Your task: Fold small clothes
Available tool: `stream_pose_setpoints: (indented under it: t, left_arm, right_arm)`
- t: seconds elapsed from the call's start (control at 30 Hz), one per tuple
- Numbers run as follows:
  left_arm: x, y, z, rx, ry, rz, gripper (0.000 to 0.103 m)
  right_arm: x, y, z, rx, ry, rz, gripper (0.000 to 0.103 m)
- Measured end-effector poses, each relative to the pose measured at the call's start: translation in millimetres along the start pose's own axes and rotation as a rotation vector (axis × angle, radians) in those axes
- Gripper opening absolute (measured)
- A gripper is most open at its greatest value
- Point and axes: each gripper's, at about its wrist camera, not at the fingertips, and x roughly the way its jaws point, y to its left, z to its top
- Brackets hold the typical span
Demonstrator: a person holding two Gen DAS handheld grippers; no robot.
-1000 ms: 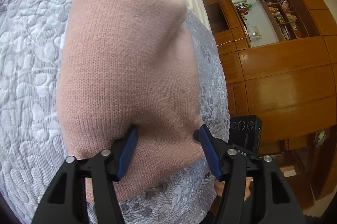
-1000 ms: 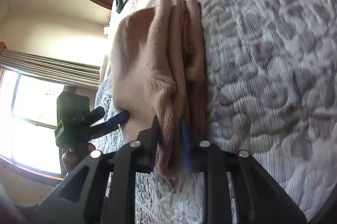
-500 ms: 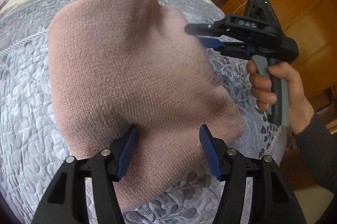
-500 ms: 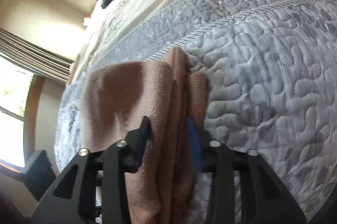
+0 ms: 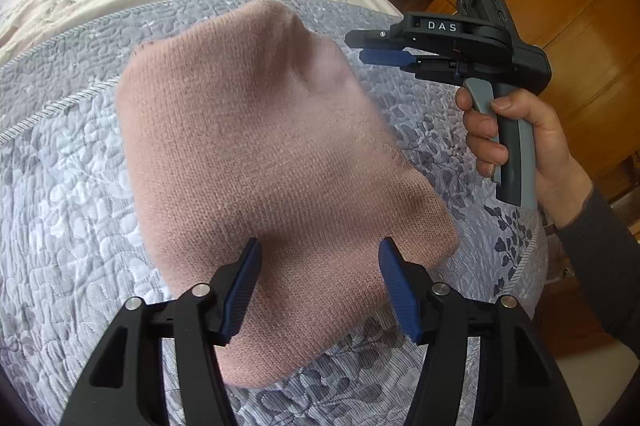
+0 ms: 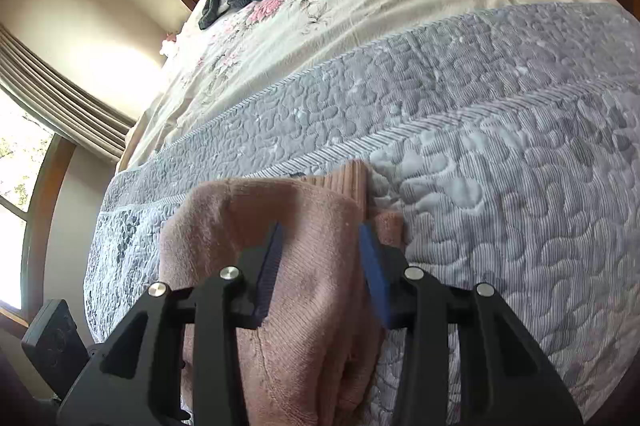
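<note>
I find the folded pink knit garment [image 5: 272, 161] lying flat on the grey quilted bedspread [image 5: 60, 185]. My left gripper [image 5: 318, 280] hovers over its near edge, jaws apart, gripping nothing. My right gripper [image 6: 320, 262] stands at the garment's 2 o'clock corner in the left view, jaws apart above the fabric, empty.
</note>
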Motion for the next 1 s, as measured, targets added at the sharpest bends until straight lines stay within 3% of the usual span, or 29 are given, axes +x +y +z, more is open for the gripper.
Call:
stream_pose_setpoints:
  t: [0.2,0.3,0.4,0.5,0.53,0.6,0.63,0.7,0.77,0.83,0.9,1.0]
  left_arm:
    - [-21.0,9.5,27.2,0.042,-0.049,0.016,0.061]
    - [-18.8,30.3,56.9,0.005,-0.086,-0.103,0.061]
    - [-2.1,66.4,89.4,-0.08,-0.067,-0.206,0.059]
    - [26.9,98.3,110.2,-0.15,-0.014,-0.274,0.053]
    - [35.5,105.0,113.8,-0.153,-0.006,-0.262,0.05]
    - [49.0,119.5,116.8,-0.162,-0.003,-0.243,0.037]
    - [55.0,127.6,116.7,-0.19,0.002,-0.264,0.035]
    - [57.3,139.9,114.5,-0.259,0.006,-0.324,0.033]
    - [47.1,135.1,110.2,-0.255,-0.014,-0.343,0.038]
    - [28.0,126.4,106.0,-0.213,-0.071,-0.316,0.048]
    - [13.5,120.4,102.2,-0.175,-0.108,-0.33,0.049]
    - [29.0,121.2,102.8,-0.17,-0.06,-0.284,0.049]
  right_arm:
    - [11.3,12.4,5.3,-0.016,-0.011,0.047,0.04]
    - [22.0,4.1,2.1,-0.005,0.026,0.031,0.04]
    - [30.6,-9.1,1.9,0.019,0.053,0.03,0.038]
    - [37.0,-15.3,3.0,0.013,0.072,0.022,0.038]
    - [39.5,-18.1,3.6,0.013,0.078,0.011,0.038]
    - [48.9,-29.9,2.8,0.028,0.102,-0.037,0.047]
    - [56.1,-39.1,0.2,0.047,0.12,-0.035,0.059]
    - [62.9,-52.5,-4.4,0.102,0.13,0.009,0.059]
    - [55.0,-48.3,-3.9,0.097,0.119,0.008,0.059]
    - [39.1,-44.0,-6.7,0.11,0.087,0.029,0.058]
    - [19.4,-42.3,-13.7,0.131,0.057,0.066,0.058]
    - [9.2,-40.8,-27.2,0.147,0.069,0.109,0.058]
